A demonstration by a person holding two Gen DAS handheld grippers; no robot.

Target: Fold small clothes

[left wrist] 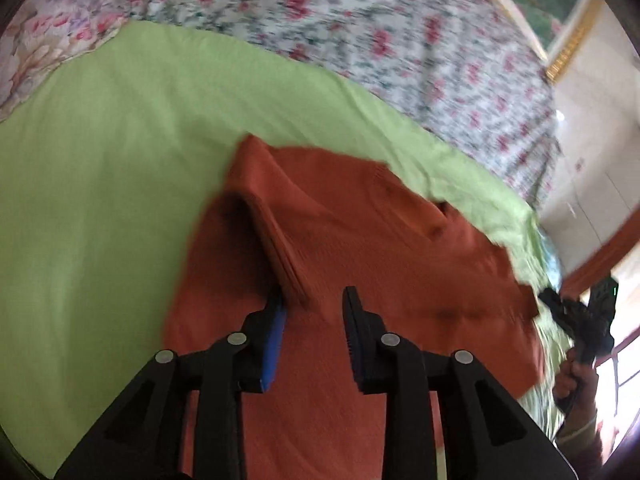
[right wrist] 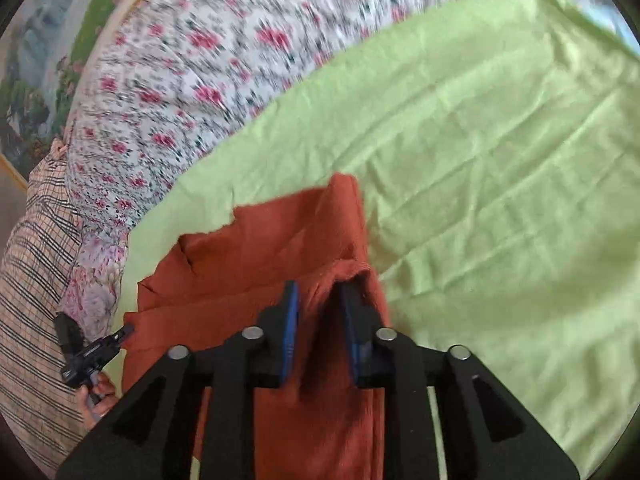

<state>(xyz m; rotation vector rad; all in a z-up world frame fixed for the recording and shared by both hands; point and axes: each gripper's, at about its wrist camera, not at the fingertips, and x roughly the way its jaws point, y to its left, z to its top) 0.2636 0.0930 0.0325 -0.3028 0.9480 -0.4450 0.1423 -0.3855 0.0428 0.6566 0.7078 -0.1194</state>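
Observation:
A rust-orange knit garment lies on a green sheet. My left gripper hovers over it with its jaws apart; a raised fold of the knit touches the left pad, and nothing sits between the pads. In the right wrist view the same garment shows, and my right gripper has a ridge of the knit between its close-set jaws. The right gripper also shows in the left wrist view at the garment's right corner. The left gripper shows in the right wrist view at the garment's left edge.
The green sheet covers a bed with a floral quilt behind it. A checked cloth lies at the left. A framed painting and a wall stand beyond the bed.

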